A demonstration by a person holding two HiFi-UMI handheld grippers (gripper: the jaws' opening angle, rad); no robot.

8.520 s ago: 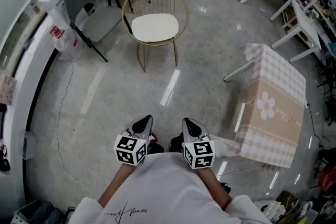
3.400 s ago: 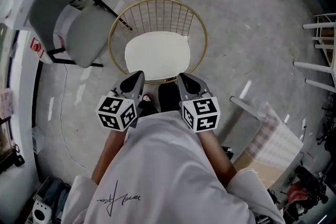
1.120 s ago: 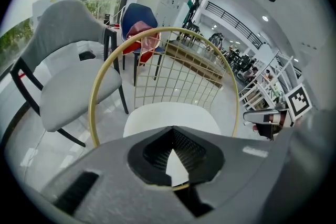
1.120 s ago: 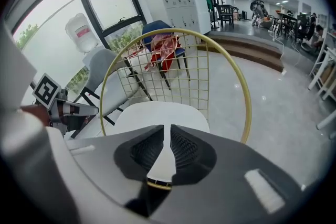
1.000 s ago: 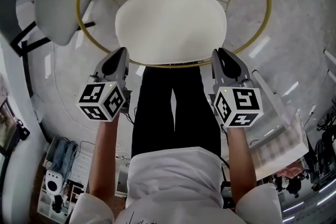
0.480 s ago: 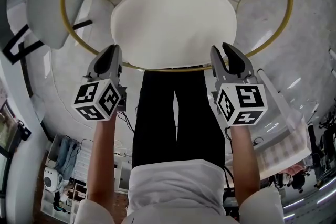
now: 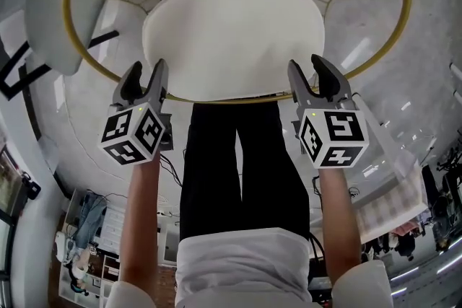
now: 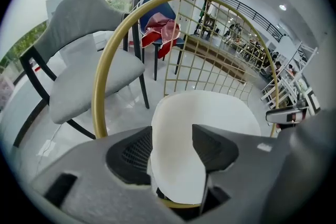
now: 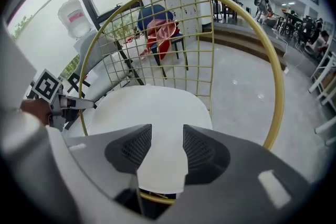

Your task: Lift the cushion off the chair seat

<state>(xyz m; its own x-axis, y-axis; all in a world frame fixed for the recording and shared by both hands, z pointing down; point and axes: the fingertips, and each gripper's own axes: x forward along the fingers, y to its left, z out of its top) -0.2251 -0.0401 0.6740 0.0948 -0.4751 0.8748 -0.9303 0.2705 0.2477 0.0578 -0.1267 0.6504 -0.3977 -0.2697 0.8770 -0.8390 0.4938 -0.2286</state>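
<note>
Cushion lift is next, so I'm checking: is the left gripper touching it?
Cannot tell. Its own view shows the left gripper open with the cushion between its jaws, but no plain contact or gap.

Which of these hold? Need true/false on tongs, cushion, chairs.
The white oval cushion lies on the gold wire chair's seat. True.
The left tongs are shut on the cushion. False: they are open, cushion unclamped.
The right tongs are open at the cushion's front edge. True.
The grey padded chair stands right of the gold chair. False: it stands left.
A red cloth sits on a blue chair behind. True.
</note>
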